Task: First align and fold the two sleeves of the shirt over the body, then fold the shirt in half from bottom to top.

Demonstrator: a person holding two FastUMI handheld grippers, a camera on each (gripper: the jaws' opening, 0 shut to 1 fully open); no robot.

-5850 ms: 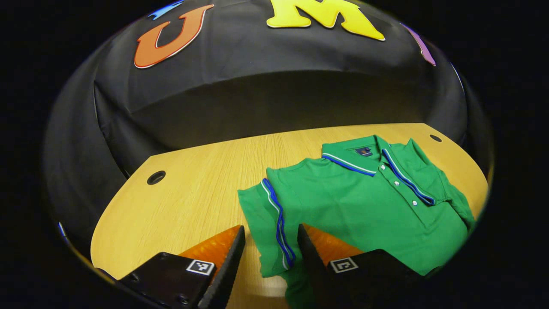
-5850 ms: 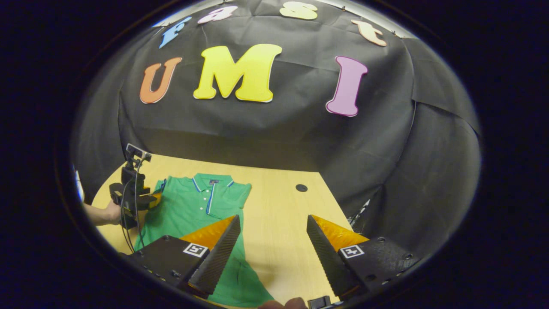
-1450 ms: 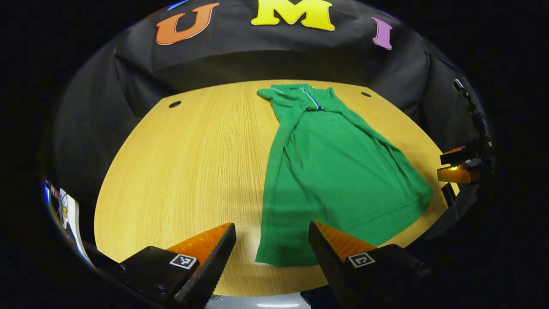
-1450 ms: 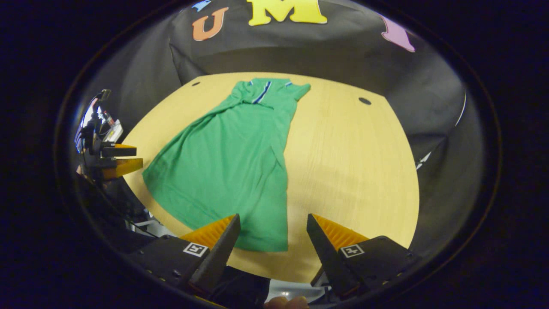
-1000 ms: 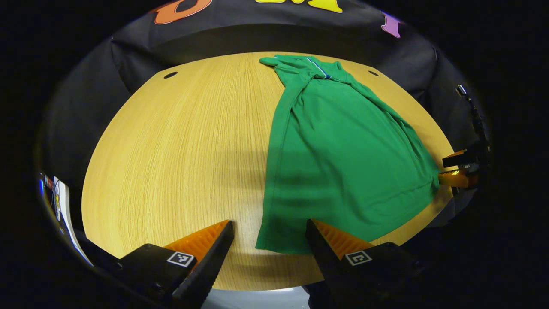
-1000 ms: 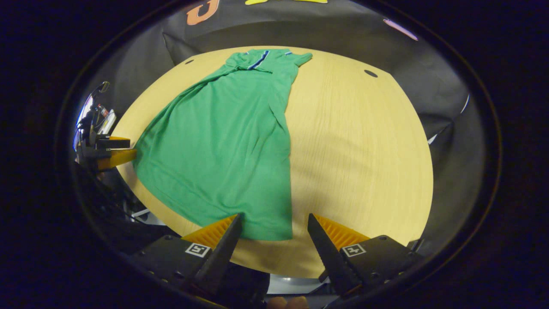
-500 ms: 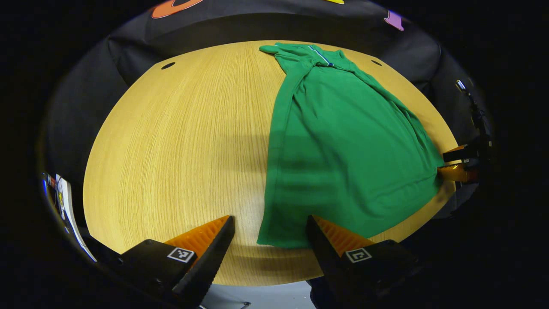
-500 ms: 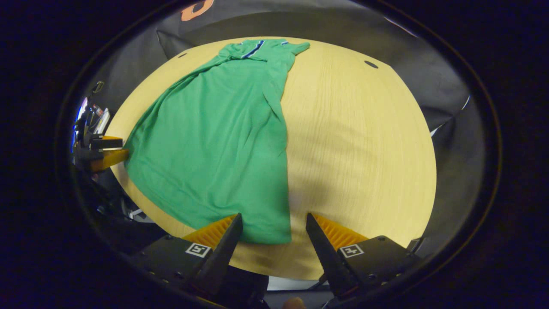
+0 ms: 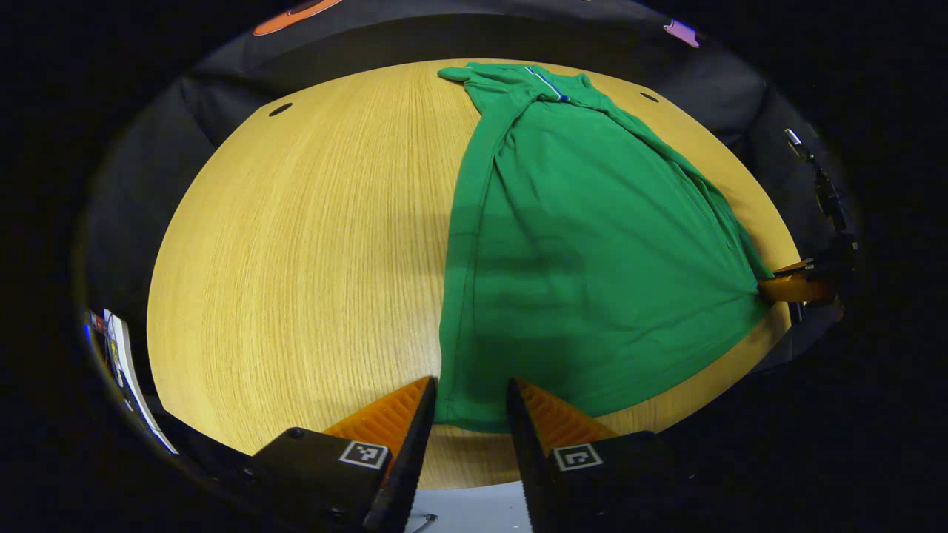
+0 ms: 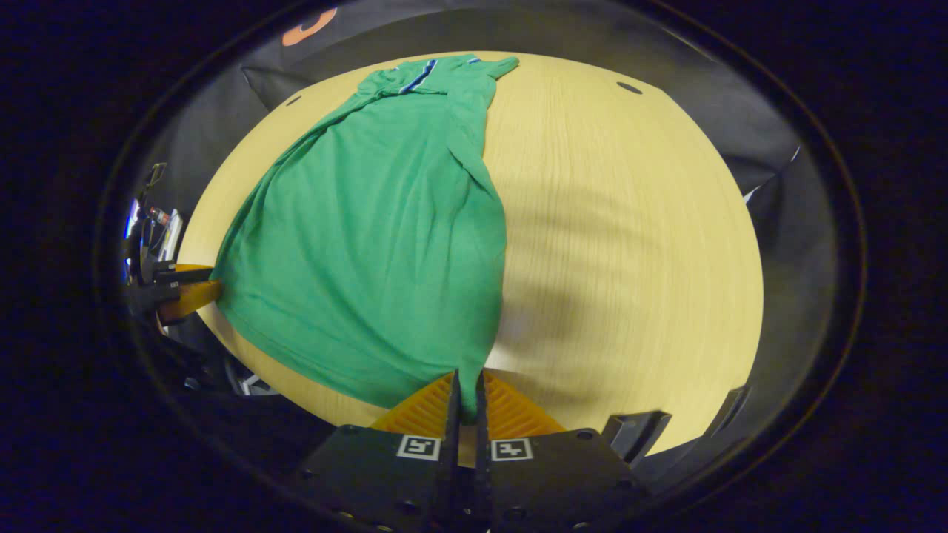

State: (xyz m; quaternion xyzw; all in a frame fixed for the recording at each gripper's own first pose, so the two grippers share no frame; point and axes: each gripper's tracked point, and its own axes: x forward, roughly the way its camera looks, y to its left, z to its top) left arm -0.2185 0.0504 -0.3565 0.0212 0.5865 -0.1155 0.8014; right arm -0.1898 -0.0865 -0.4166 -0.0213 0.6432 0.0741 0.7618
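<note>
Down at six o'clock in the right gripper view, the right gripper [image 10: 465,403] has its two fingers pressed together on the near hem corner of the green shirt [image 10: 378,222], the cloth pinched in the thin slit between them. Over in the left gripper view, the left gripper [image 9: 465,407] sits at six o'clock with its fingers narrowed but not yet meeting, the shirt's [image 9: 585,244] other hem corner lying in the gap between them; I cannot tell whether the pads touch the fabric. From those corners the shirt runs away up the wooden table [image 9: 296,244], sleeves already folded in over the body so it reads as a long narrow panel, with soft creases along its length. In the left gripper view, the right gripper [image 9: 796,285] shows at three o'clock, right at the hem's far corner. In the right gripper view, the left gripper [image 10: 178,292] shows at nine o'clock against the opposite hem corner. Farthest out, up near twelve o'clock, the collar [image 9: 544,80] with its blue and white trim lies by the table's far edge, close to the black cloth wall [image 9: 222,96].
</note>
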